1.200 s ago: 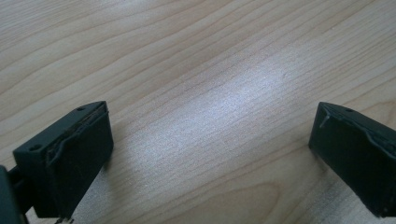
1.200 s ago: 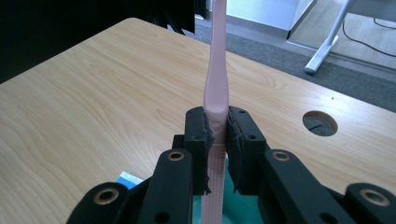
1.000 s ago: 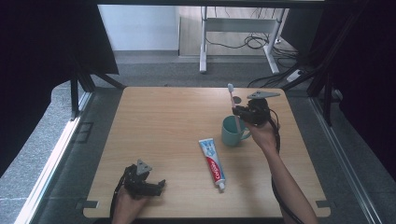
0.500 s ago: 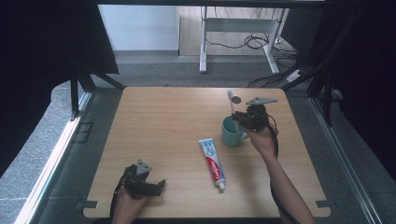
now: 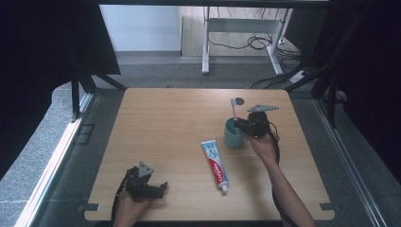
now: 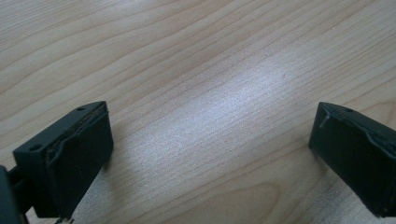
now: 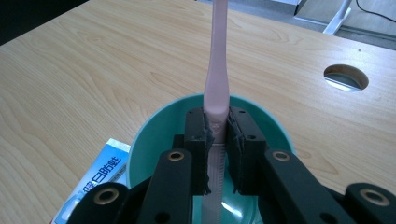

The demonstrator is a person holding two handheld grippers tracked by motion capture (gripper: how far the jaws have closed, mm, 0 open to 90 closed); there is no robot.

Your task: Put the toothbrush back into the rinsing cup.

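Pink toothbrush (image 7: 215, 70) pinched upright by right hand-held gripper (image 7: 218, 140) over teal cup (image 7: 144, 135).

The toothpaste tube (image 5: 215, 162) is carrying the only print to be found. In the high view a red band is running along its white body with white lettering on it, too small to read. In the right gripper view the tube's (image 7: 97, 183) blue-and-white end is showing dark Chinese characters running up along it; they look like 白防蛀, though that reading is uncertain. A line of smaller print is sitting beside them, too blurred to make out. No numbers or signs are showing anywhere.
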